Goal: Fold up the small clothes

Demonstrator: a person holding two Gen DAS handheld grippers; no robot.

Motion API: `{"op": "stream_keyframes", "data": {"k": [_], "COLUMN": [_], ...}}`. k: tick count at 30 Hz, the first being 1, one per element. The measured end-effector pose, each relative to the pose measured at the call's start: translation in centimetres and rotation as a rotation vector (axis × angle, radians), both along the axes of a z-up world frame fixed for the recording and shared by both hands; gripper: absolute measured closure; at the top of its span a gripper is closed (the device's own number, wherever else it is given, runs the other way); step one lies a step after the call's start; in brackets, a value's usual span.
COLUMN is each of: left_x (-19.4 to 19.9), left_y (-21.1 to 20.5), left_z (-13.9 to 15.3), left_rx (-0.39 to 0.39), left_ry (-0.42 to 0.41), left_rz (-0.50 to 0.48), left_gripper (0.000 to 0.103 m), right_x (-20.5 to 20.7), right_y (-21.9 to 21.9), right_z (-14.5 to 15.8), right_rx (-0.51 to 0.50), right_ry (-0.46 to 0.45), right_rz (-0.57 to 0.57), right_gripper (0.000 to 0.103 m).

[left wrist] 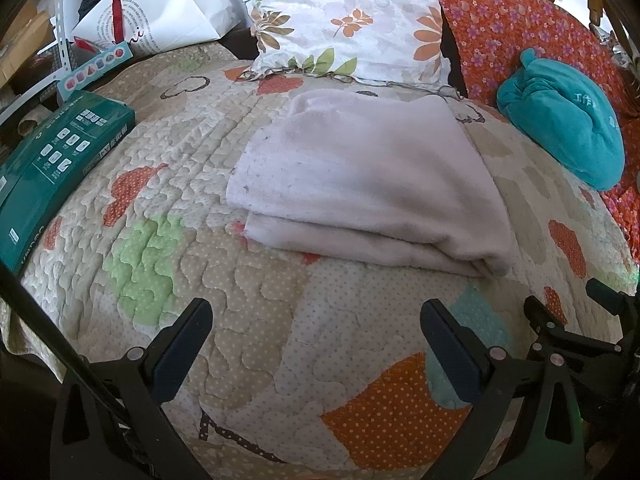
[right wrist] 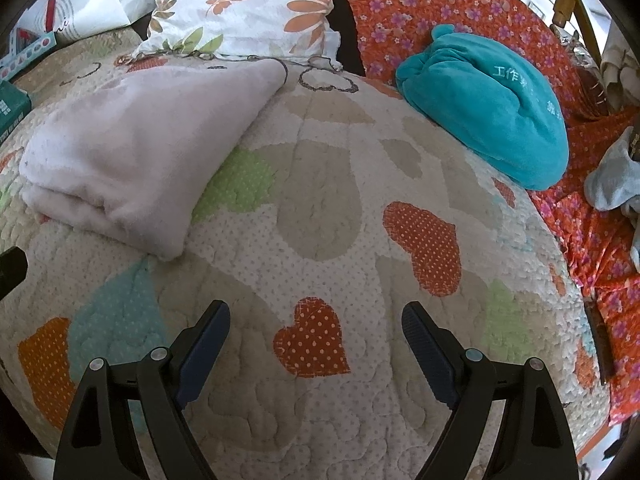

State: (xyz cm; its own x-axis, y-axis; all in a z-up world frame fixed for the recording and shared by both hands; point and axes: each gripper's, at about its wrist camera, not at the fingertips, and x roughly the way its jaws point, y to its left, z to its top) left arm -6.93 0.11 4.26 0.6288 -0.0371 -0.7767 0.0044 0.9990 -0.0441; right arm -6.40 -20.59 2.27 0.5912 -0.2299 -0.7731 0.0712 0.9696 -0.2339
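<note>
- Teal-green cardboard, a flat box [left wrist: 60, 160], lies at the far left edge of the bed, with a white paper bag [left wrist: 160, 12] behind it.
- Left tongs [left wrist: 316, 344] hang over the near part of the quilt [left wrist: 248, 320], spread wide and holding nothing.
- Just beyond them, in the middle of the bed, the pale pink garment [left wrist: 368, 172] lies folded into a neat layered rectangle, its doubled edges facing the near side; a floral pillow [left wrist: 344, 16] stands behind it.
- Right tongs [right wrist: 316, 344] are likewise wide apart and empty, above bare quilt near a red heart patch, with the folded piece near to their left.
- Farther right and back, a teal bundle [right wrist: 488, 108] rests bunched against the orange flowered cover [right wrist: 460, 4]; a grey-blue cloth [right wrist: 616, 180] lies crumpled at the right edge.
- By my reckoning one item is done and released; the teal bundle and the grey-blue cloth look unfolded, so those may be left.
</note>
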Motion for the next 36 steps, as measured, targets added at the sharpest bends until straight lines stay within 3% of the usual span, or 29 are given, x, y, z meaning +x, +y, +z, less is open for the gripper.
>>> {"op": "stream_keyframes", "data": {"k": [36], "left_x": [0.02], "left_y": [-0.22], "left_z": [-0.38], "left_rx": [0.026], "left_ry": [0.011], "left_rz": [-0.012], "left_gripper": [0.0], "right_x": [-0.19], "right_y": [0.69], "right_z": [0.25], "right_rx": [0.004], "right_ry": [-0.014], "right_rz": [0.015], "right_gripper": [0.011]}}
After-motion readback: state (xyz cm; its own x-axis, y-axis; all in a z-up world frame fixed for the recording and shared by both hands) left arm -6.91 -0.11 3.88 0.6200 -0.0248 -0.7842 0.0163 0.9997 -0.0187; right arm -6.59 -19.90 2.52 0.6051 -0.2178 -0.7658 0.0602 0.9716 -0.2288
